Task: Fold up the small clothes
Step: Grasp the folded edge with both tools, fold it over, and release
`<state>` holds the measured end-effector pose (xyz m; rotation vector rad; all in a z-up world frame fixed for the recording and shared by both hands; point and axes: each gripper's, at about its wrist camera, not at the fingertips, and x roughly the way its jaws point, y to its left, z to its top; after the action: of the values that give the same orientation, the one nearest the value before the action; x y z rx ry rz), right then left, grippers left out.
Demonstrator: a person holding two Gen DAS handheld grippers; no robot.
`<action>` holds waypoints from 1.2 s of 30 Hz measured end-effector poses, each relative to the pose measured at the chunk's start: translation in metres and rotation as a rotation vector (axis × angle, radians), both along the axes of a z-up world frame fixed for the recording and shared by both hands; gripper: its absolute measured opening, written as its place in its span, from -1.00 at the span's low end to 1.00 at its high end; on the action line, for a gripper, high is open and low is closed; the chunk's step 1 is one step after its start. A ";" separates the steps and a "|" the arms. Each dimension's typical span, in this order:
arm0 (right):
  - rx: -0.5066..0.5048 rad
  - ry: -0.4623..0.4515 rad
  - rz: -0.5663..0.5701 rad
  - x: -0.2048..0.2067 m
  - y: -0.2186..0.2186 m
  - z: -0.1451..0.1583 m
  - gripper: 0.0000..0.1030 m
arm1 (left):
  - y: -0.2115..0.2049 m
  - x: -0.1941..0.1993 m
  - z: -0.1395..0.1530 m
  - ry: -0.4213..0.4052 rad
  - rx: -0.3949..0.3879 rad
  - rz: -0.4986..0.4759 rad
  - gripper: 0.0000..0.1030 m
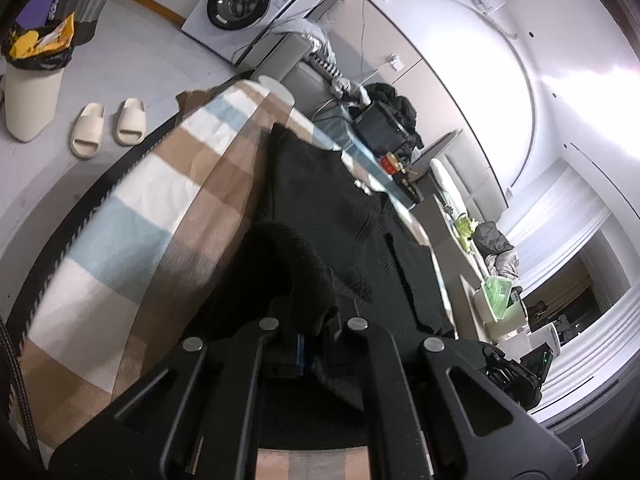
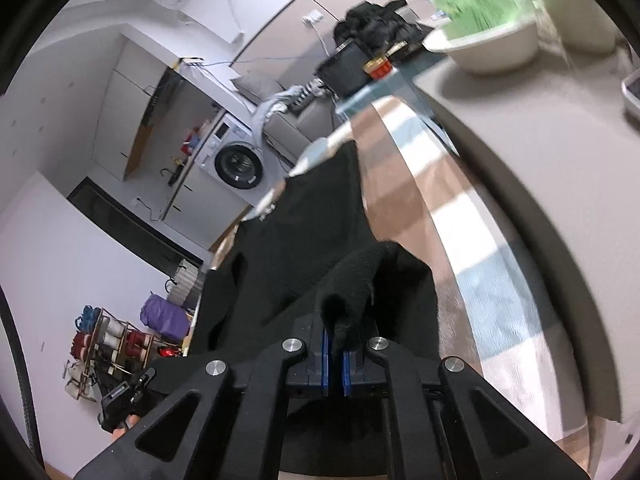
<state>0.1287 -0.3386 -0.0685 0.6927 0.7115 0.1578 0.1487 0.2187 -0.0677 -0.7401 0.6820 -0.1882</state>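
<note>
A black knit garment (image 1: 336,216) lies spread on a table covered by a checked cloth (image 1: 168,208) of tan, white and pale blue. My left gripper (image 1: 314,334) is shut on a bunched edge of the garment, lifted off the cloth. In the right wrist view the same black garment (image 2: 312,224) stretches away from me, and my right gripper (image 2: 336,344) is shut on a fold of it between the blue pads (image 2: 325,354). Both held edges are raised above the table.
A washing machine (image 1: 244,4) stands on the floor beyond the table. Slippers (image 1: 108,126) and a bin (image 1: 34,80) sit on the floor to the left. A dark box (image 1: 378,126) and red jar (image 1: 388,162) stand at the table's far end. A white bowl (image 2: 488,46) is at the right.
</note>
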 end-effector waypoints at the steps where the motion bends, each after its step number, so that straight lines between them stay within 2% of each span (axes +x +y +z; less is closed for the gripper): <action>1: -0.004 -0.007 0.001 0.000 0.001 0.003 -0.91 | 0.001 0.000 0.004 -0.008 0.003 0.000 -0.95; 12: -0.010 -0.028 -0.006 0.009 0.002 0.008 -0.91 | 0.001 0.017 0.015 -0.020 0.011 0.021 -0.95; 26: -0.098 -0.056 -0.058 0.071 0.014 0.026 -0.91 | 0.007 0.095 0.027 -0.027 0.045 0.057 -0.95; 32: -0.141 -0.056 -0.080 0.101 0.019 0.028 -0.91 | 0.009 0.139 0.015 0.014 0.095 0.087 -0.95; 34: -0.162 -0.028 -0.089 0.112 0.019 0.023 -0.91 | 0.008 0.153 0.004 0.065 0.113 0.080 -0.94; 35: -0.171 0.003 -0.087 0.117 0.017 0.020 -0.78 | 0.008 0.158 -0.001 0.088 0.116 0.076 -0.87; 36: -0.177 0.040 -0.075 0.123 0.016 0.017 -0.54 | 0.008 0.160 -0.005 0.117 0.127 0.073 -0.83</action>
<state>0.2513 -0.3225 -0.0517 0.5536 0.7276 0.0122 0.3088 0.2271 -0.0728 -0.6568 0.7694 -0.0349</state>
